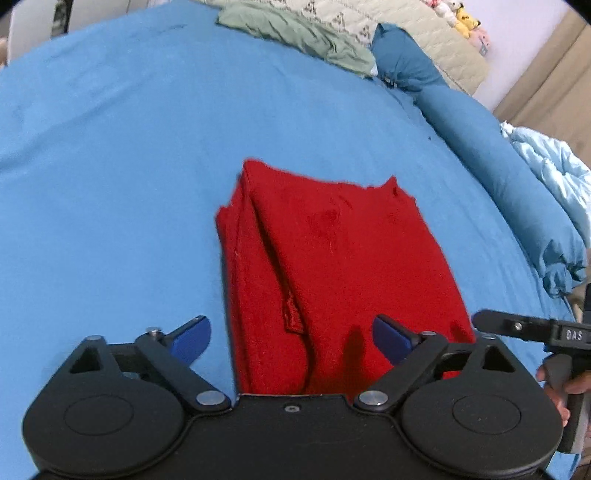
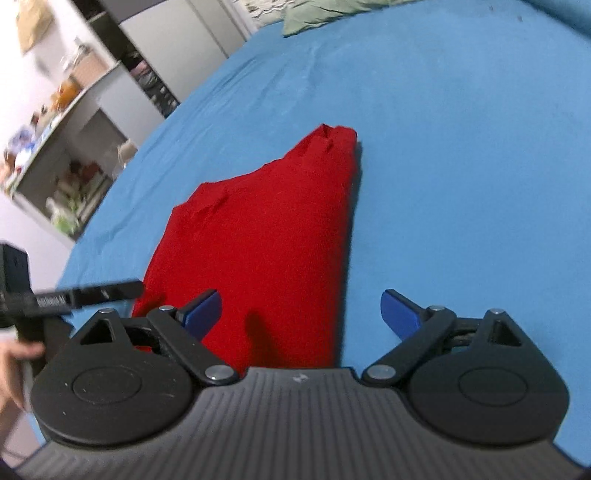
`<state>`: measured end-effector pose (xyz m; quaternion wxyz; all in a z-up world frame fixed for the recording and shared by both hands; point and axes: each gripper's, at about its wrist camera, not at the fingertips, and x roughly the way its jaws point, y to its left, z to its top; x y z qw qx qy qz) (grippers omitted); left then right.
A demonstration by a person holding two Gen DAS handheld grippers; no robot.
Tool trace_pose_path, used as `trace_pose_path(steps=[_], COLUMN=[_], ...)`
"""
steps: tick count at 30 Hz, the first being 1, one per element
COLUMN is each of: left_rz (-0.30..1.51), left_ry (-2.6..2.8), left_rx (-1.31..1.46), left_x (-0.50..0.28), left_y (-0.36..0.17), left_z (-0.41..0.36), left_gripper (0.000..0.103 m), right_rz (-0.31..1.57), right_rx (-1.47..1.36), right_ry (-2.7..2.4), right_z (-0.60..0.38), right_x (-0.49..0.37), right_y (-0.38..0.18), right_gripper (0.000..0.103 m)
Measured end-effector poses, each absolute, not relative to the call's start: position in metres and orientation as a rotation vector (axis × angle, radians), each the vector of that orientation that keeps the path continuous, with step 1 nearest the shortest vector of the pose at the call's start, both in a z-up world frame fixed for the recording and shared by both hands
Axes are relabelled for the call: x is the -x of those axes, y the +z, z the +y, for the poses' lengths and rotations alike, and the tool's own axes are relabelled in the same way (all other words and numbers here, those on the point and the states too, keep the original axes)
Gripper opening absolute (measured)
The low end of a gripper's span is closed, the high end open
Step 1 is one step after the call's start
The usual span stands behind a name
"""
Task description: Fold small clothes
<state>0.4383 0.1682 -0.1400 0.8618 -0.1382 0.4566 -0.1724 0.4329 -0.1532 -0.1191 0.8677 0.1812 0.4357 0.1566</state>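
A red cloth [image 1: 332, 258] lies folded in layers on the blue bed sheet [image 1: 110, 166]. My left gripper [image 1: 291, 338] is open and empty, its blue fingertips [image 1: 192, 336] spread over the cloth's near edge. The cloth also shows in the right wrist view [image 2: 266, 240]. My right gripper [image 2: 301, 314] is open and empty above the cloth's near right edge, one blue fingertip [image 2: 205, 312] over the cloth, the other over the sheet [image 2: 461, 166]. Each gripper's side shows at the edge of the other's view.
A green garment [image 1: 295, 33] and a quilted cover [image 1: 424, 40] lie at the far end of the bed. A blue pillow [image 1: 498, 166] and light blue duvet [image 1: 554, 177] lie along the right. Shelves with clutter [image 2: 62, 147] stand left of the bed.
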Motion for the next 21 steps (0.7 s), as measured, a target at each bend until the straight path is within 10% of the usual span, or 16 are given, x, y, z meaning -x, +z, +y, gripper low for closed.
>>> trace_pose_path(steps=[6, 10, 21], left_rz=[0.945, 0.945, 0.776], left_ry=[-0.357, -0.354, -0.405], left_rx=[0.286, 0.287, 0.138], left_x=[-0.443, -0.441, -0.336], left_y=[-0.149, -0.141, -0.048], left_z=[0.156, 0.149, 0.089], left_gripper=[0.071, 0.034, 0.03], right_rz=[0.9, 0.87, 0.744], right_rx=[-0.433, -0.402, -0.425], right_ry=[0.337, 0.338, 0.4], right_z=[-0.142, -0.127, -0.158], right_x=[-0.448, -0.447, -0.369], right_y=[-0.148, -0.146, -0.054], right_gripper=[0.089, 0.049, 0.039])
